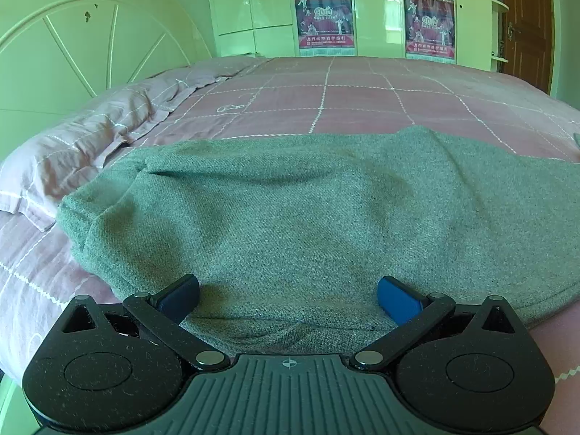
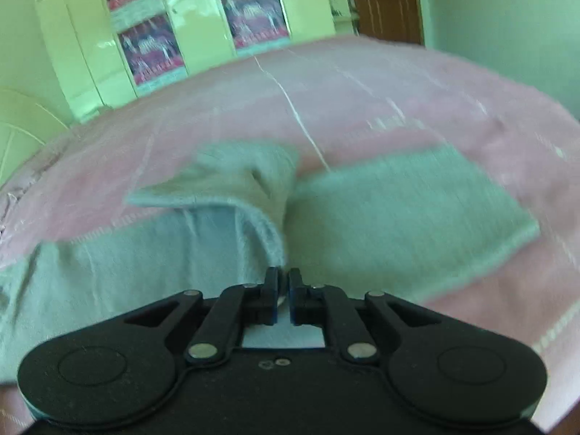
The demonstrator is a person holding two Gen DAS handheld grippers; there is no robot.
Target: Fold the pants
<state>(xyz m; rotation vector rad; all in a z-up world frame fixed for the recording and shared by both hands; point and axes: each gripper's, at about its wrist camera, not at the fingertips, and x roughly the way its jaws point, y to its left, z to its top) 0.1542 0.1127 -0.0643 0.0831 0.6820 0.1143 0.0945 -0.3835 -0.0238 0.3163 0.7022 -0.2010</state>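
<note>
the grey-green pants (image 1: 308, 210) lie spread across the near part of the bed (image 1: 362, 94), on a pink bedspread with a grid of white stitched lines; in the left wrist view the cloth fills the middle of the picture, rumpled, with a rolled edge at its left side close to a pink pillow (image 1: 72, 159) that sits by the pale headboard (image 1: 83, 43); the left tool (image 1: 288, 295) has its jaws spread wide, one blue pad on either side of a bare stretch of fabric, and it holds nothing; whether the pads touch the cloth cannot be told; behind the bed stands a light wardrobe (image 1: 253, 7) with red posters (image 1: 324, 18) on its doors, and a brown door (image 1: 525, 25) is at the far right.

the right wrist view is blurred; here the right tool (image 2: 284, 282) has its jaws drawn nearly together with only a thin gap, and a fold of the pants (image 2: 398, 217) rises up into that gap, so the tool grips the cloth; from the pinch a raised ridge of fabric runs away toward the middle of the bed, with one flat part of the garment lying to the right of it and another to the left, lower in the picture; a turned-over flap (image 2: 217, 185) lies beyond the ridge on the left.
</note>
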